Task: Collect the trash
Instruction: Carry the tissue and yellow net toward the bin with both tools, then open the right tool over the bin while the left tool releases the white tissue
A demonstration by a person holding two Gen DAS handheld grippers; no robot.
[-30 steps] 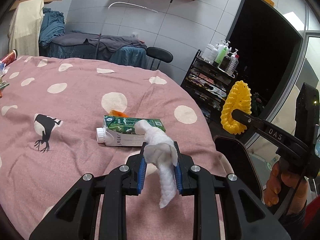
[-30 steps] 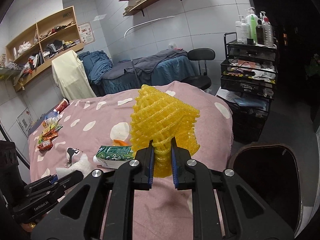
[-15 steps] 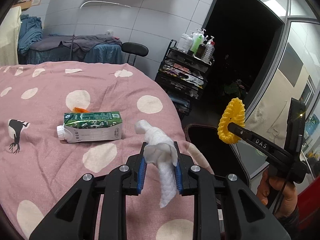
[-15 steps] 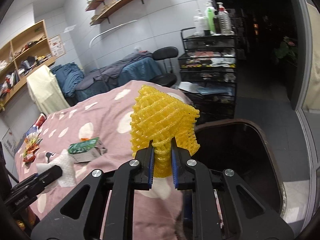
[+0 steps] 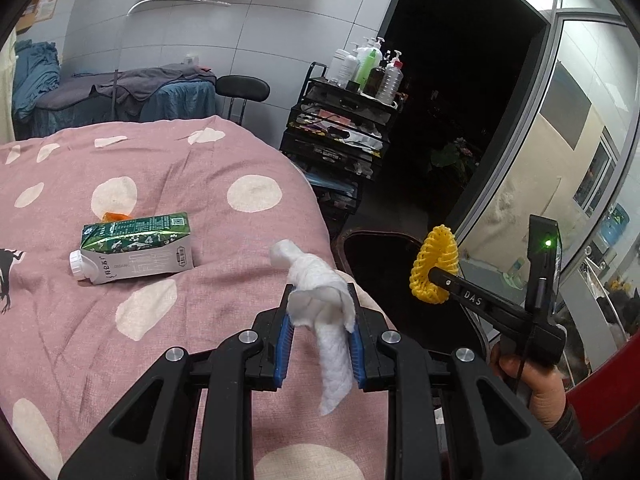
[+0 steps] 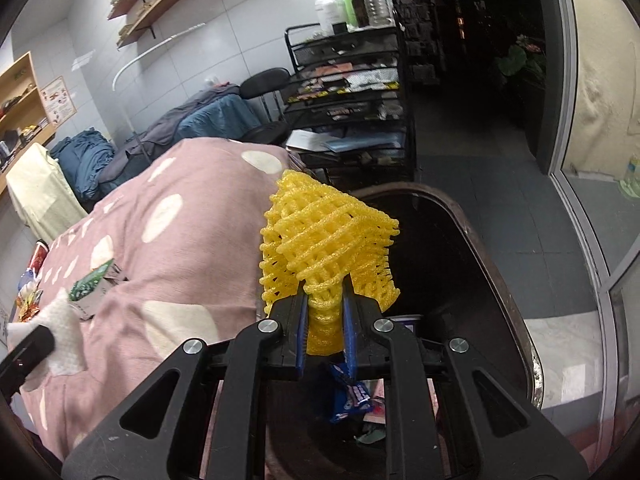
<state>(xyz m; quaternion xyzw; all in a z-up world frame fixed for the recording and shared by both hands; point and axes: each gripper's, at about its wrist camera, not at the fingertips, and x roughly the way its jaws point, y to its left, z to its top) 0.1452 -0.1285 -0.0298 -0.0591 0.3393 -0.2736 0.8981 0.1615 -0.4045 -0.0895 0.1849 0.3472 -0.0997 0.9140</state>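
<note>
From the left wrist view, the left claw (image 5: 320, 332) is clamped on a wad of white tissue (image 5: 324, 312) above the edge of the pink spotted bed (image 5: 224, 168), short of the dark trash bin (image 5: 384, 256); the wad looks light and limp, so a pinch across its bunched middle should serve, while the milk carton (image 5: 134, 248) lying on the bed looks stiffer and would want taking across its flat sides. From the right wrist view, the right claw (image 6: 325, 320) pinches the gathered end of a yellow foam net (image 6: 328, 248) over the bin's (image 6: 516, 312) open mouth; it seems springy and near weightless, and may cling to the pads on release.
</note>
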